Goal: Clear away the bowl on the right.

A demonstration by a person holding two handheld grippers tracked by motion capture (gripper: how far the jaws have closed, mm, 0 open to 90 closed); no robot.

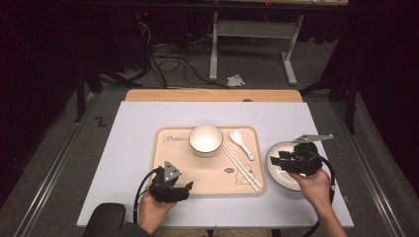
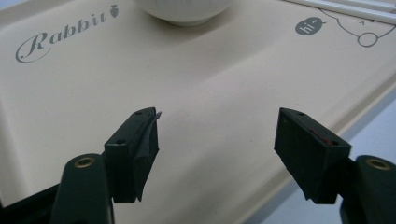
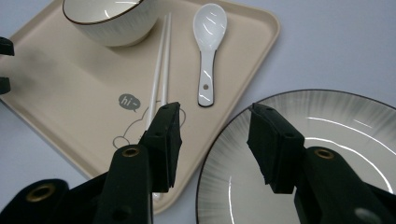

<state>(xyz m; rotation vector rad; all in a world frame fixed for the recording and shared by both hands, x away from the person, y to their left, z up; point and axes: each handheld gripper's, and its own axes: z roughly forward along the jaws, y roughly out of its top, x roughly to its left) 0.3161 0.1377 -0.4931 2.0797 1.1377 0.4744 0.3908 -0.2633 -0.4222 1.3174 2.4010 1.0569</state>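
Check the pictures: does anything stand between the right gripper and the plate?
Nothing visible does. The right gripper hangs open directly over the plate's near rim; chopsticks and spoon lie aside on the tray.

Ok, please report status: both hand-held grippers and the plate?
Left hand-held gripper open, empty, above beige rectangular tray. Right hand-held gripper open over near rim of round grey-streaked ceramic plate, not gripping. Nothing between jaws and rim.

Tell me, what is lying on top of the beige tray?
On the tray sit a white bowl, a pair of chopsticks and a white spoon. Whatever lies under the bowl is covered.
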